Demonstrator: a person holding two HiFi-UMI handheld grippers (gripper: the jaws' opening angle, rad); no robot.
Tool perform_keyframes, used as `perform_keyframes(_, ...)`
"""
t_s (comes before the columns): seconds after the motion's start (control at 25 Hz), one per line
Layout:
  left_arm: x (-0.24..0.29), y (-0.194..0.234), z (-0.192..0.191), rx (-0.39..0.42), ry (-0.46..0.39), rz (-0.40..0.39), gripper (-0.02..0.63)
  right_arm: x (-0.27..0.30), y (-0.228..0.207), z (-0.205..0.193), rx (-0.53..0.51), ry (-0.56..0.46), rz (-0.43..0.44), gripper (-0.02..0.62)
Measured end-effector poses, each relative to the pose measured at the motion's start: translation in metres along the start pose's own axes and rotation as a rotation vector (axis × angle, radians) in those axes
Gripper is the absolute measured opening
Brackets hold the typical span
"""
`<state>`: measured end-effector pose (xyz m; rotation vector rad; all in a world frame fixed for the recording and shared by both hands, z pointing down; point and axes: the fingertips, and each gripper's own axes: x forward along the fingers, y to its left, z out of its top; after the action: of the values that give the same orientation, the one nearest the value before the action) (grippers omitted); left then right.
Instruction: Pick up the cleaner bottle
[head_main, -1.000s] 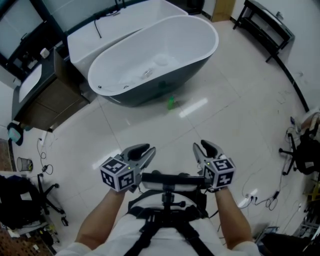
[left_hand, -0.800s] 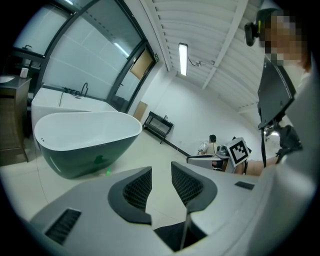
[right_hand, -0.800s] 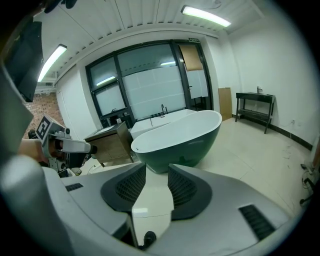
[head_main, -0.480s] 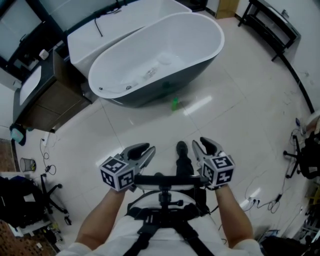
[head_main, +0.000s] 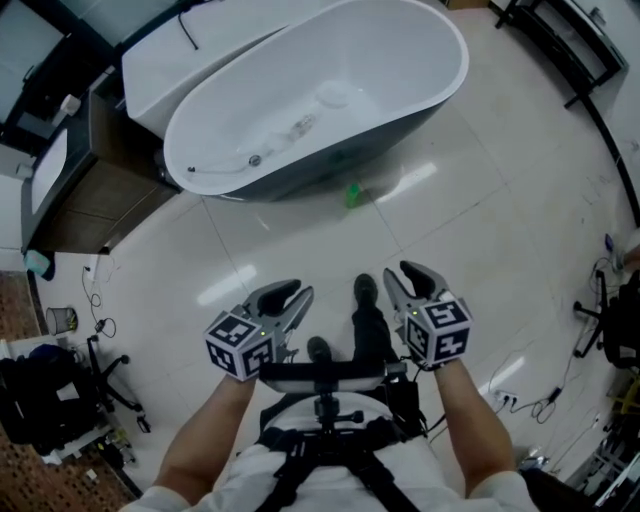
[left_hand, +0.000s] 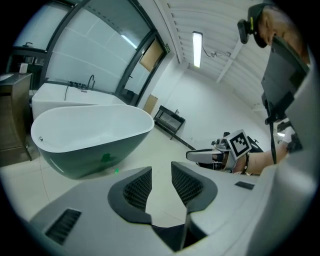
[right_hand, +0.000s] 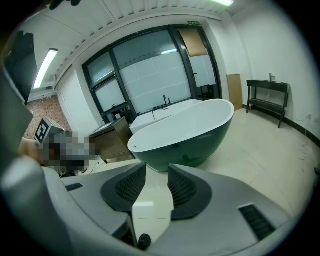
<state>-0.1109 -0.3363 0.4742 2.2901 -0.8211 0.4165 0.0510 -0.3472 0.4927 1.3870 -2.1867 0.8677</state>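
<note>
The cleaner bottle is small and green and stands on the tiled floor against the dark side of the oval bathtub. In the left gripper view the cleaner bottle is a tiny green spot by the tub's foot. My left gripper and right gripper are held side by side at waist height, well short of the bottle. The left gripper and the right gripper both have their jaws close together with nothing between them.
A white rectangular tub and a wooden vanity stand behind the oval tub on the left. A black bench lines the far right wall. Cables and a chair base lie at the sides. The person's shoe is on the floor between the grippers.
The person has walked forward: a shoe has come into view between the grippers, and the bathtub now looms larger. Both grippers travelled along, keeping their pose.
</note>
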Motion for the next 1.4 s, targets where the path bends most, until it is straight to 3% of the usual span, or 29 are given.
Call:
perform_keyframes(0.72,0.108,0.060,-0.016,0.028,0.092,0.046,0.124,0.053,-0.052,-0.046,0.090,0.116,-0.010,0.147)
perform_keyframes(1.08,0.166,0.098,-0.047,0.035,0.149,0.088,0.124,0.097,-0.067,-0.065,0.097,0.173,0.028,0.147)
perform_keyframes(1.4,0.231,0.134,-0.086,0.043,0.209,0.090,0.124,0.139,-0.095,-0.105,0.113,0.237,0.043,0.147)
